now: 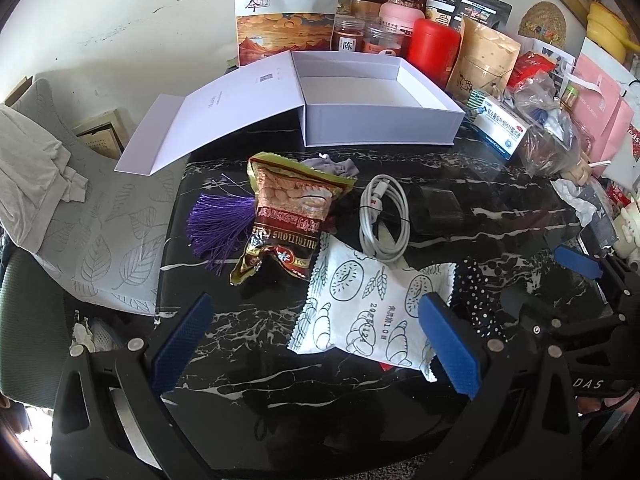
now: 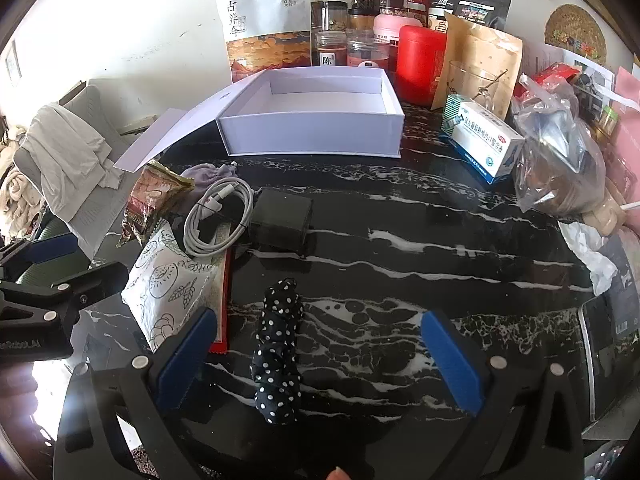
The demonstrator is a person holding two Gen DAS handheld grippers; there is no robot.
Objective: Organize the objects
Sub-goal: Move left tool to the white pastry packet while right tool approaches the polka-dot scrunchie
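Note:
An empty white box (image 1: 376, 124) (image 2: 312, 136) with its lid folded open to the left stands at the back of the black marble table (image 1: 480, 184) (image 2: 400, 216). In front of it lie a purple tassel (image 1: 218, 226), a brown snack bag (image 1: 288, 216) (image 2: 150, 200), a coiled white cable (image 1: 382, 216) (image 2: 218, 220), a black charger block (image 1: 434, 208) (image 2: 282, 220), a white bread-print packet (image 1: 368, 312) (image 2: 172, 280) and a black polka-dot cloth (image 2: 278, 356) (image 1: 478, 304). My left gripper (image 1: 316, 344) hangs open over the packet's near end. My right gripper (image 2: 320, 360) is open, astride the cloth.
Jars, a red canister (image 1: 434, 50) (image 2: 420, 64), food pouches and a medicine box (image 2: 484, 140) (image 1: 502, 128) crowd the back and right, with a plastic bag (image 2: 560, 160). A chair with grey clothes (image 1: 36, 172) stands off the table's left edge.

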